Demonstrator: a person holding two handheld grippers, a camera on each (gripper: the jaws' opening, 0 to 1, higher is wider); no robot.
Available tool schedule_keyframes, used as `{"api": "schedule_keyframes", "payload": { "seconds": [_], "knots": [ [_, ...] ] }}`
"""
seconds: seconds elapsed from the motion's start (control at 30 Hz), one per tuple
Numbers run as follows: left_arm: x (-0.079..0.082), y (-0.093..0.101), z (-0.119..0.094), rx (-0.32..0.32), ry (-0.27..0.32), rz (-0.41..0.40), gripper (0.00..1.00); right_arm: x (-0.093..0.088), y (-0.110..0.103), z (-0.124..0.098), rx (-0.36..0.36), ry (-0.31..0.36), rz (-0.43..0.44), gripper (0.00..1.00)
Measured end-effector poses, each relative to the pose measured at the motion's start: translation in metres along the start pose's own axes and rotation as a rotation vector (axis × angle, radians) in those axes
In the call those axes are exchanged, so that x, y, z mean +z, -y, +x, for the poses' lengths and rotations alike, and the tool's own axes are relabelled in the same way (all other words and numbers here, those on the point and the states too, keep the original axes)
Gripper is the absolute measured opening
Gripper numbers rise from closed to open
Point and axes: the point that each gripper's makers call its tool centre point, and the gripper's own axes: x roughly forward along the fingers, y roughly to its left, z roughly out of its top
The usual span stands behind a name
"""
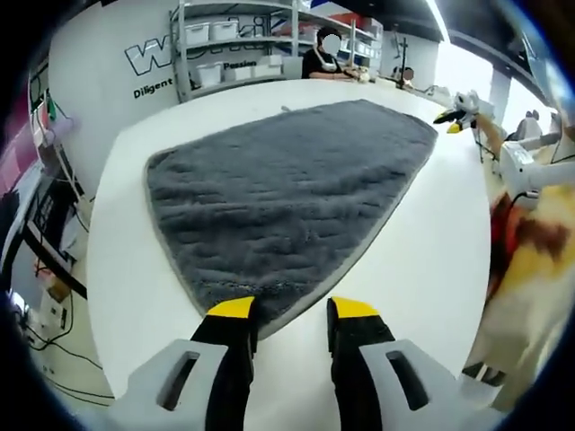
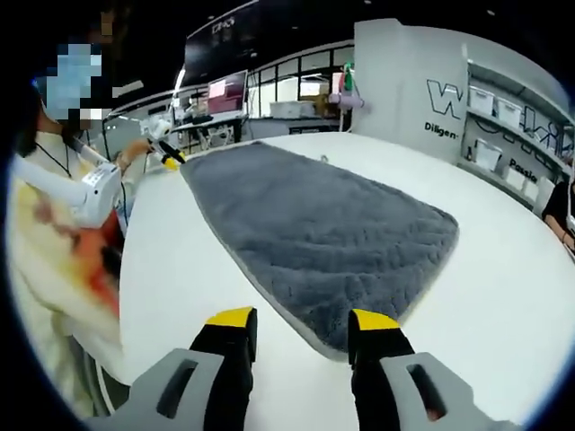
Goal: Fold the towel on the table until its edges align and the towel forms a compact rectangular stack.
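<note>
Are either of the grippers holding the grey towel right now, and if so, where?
Nothing is held. The left gripper and right gripper are both open, each poised at a near corner of the flat grey plush towel on the white table.

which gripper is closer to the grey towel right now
About even; perhaps the right. The right gripper is open, its jaws straddling a corner of the grey towel. The left gripper is open too, its jaws straddling a near corner of the towel.
</note>
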Motion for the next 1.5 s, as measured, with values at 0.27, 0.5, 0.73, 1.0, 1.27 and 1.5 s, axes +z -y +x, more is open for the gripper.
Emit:
{"api": "schedule_keyframes", "payload": {
  "seconds": [0.27,0.5,0.73,1.0,1.27,1.5],
  "knots": [
    [-0.001,-0.004,0.001,0.018,-0.002,0.014,0.23,-0.012,-0.005,0.008,0.031,-0.074,0.010,0.28],
    [-0.001,-0.010,0.002,0.029,0.000,0.012,0.15,-0.022,0.008,0.010,-0.018,-0.134,0.002,0.13],
    [0.001,-0.017,0.006,0.047,0.021,0.033,0.05,-0.023,0.016,0.010,-0.045,-0.156,-0.028,0.05],
    [0.004,-0.015,0.007,0.044,-0.006,0.008,0.03,-0.020,0.017,0.004,-0.059,-0.154,-0.024,0.01],
    [0.000,-0.011,-0.001,0.021,-0.034,-0.003,0.03,-0.019,0.011,-0.009,-0.044,-0.122,-0.022,0.01],
    [0.002,-0.005,-0.017,-0.016,-0.008,-0.042,0.03,-0.018,0.007,-0.017,-0.039,-0.096,0.017,0.01]
  ]
}}
